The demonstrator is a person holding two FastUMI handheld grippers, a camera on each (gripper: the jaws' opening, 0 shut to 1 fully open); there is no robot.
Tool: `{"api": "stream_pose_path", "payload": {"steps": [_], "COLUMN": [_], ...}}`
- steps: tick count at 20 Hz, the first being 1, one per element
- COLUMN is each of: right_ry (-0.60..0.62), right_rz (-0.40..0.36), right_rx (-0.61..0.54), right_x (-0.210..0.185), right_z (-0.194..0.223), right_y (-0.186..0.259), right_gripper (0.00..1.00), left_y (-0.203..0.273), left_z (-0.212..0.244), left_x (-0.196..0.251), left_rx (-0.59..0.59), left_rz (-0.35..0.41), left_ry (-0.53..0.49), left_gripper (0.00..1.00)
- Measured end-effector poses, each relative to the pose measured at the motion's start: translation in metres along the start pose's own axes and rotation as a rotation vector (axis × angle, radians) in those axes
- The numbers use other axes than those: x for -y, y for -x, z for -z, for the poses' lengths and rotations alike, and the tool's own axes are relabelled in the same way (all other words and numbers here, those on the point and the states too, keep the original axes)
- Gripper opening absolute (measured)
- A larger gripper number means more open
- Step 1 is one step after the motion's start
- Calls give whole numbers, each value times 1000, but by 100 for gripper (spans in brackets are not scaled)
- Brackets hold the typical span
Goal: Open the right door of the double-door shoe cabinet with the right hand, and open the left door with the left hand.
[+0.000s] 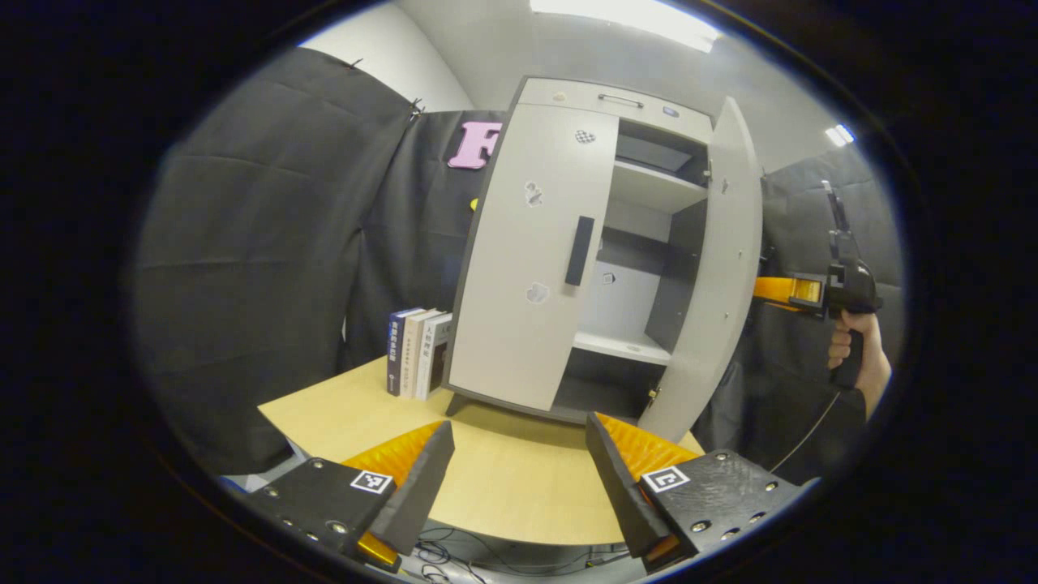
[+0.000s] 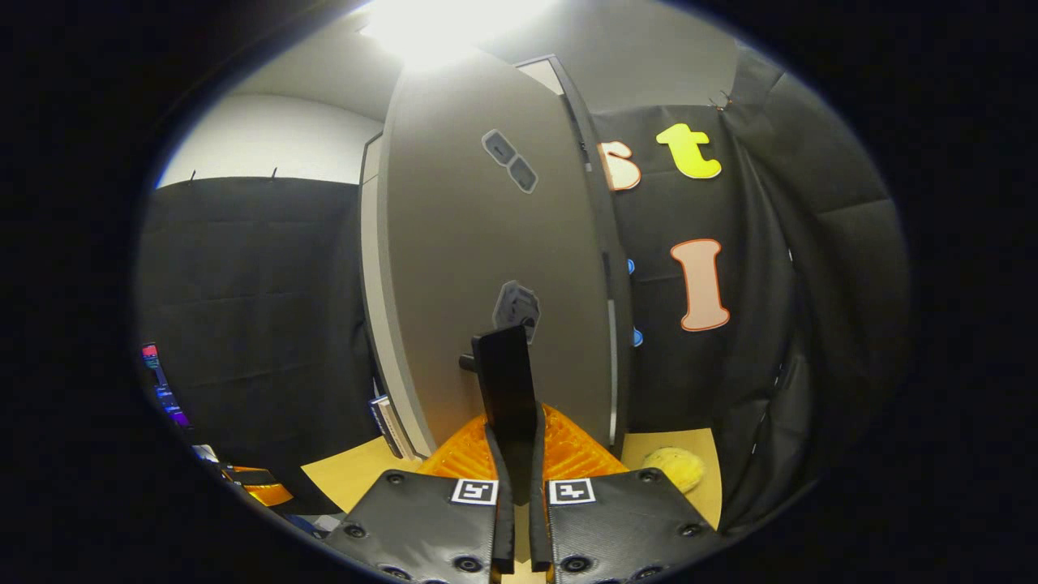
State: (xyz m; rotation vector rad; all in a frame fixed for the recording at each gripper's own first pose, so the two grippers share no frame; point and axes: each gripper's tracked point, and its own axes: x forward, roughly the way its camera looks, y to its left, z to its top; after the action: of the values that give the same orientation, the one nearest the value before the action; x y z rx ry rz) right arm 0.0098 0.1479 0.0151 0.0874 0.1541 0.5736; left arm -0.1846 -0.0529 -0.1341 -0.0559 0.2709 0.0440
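Observation:
In the left gripper view a light grey double-door shoe cabinet stands on a wooden table. Its left door is closed and carries a dark vertical handle. The right door is swung out, baring the shelves. My left gripper hangs open in front of the cabinet, apart from it. In the right gripper view my right gripper is shut on the right door's black handle. From the left gripper view, a hand holds that right gripper, its tips hidden behind the open door.
Three books stand upright against the cabinet's left side. A yellow fuzzy object lies on the table right of the open door. Black cloth walls close in the booth on both sides. Bare tabletop lies between my left gripper and the cabinet.

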Motion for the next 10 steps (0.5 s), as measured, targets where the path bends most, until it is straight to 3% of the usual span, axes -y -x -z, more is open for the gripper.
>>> {"api": "stream_pose_path", "payload": {"steps": [5, 7, 8, 10], "right_ry": [12, -73, -87, -71], "right_rz": [134, 85, 94, 120], "right_rx": [7, -5, 13, 25], "right_x": [35, 13, 10, 19], "right_z": [-4, 1, 1, -2], "right_y": [7, 3, 4, 4], "right_gripper": [8, 8, 5, 8], "left_y": [-6, -9, -9, -9], "left_z": [-5, -6, -7, -10], "left_x": [6, 3, 2, -2], "left_rx": [3, 0, 1, 1], "left_rz": [15, 12, 10, 2], "left_ry": [-11, -10, -7, -1], "left_gripper": [95, 95, 95, 95]}}
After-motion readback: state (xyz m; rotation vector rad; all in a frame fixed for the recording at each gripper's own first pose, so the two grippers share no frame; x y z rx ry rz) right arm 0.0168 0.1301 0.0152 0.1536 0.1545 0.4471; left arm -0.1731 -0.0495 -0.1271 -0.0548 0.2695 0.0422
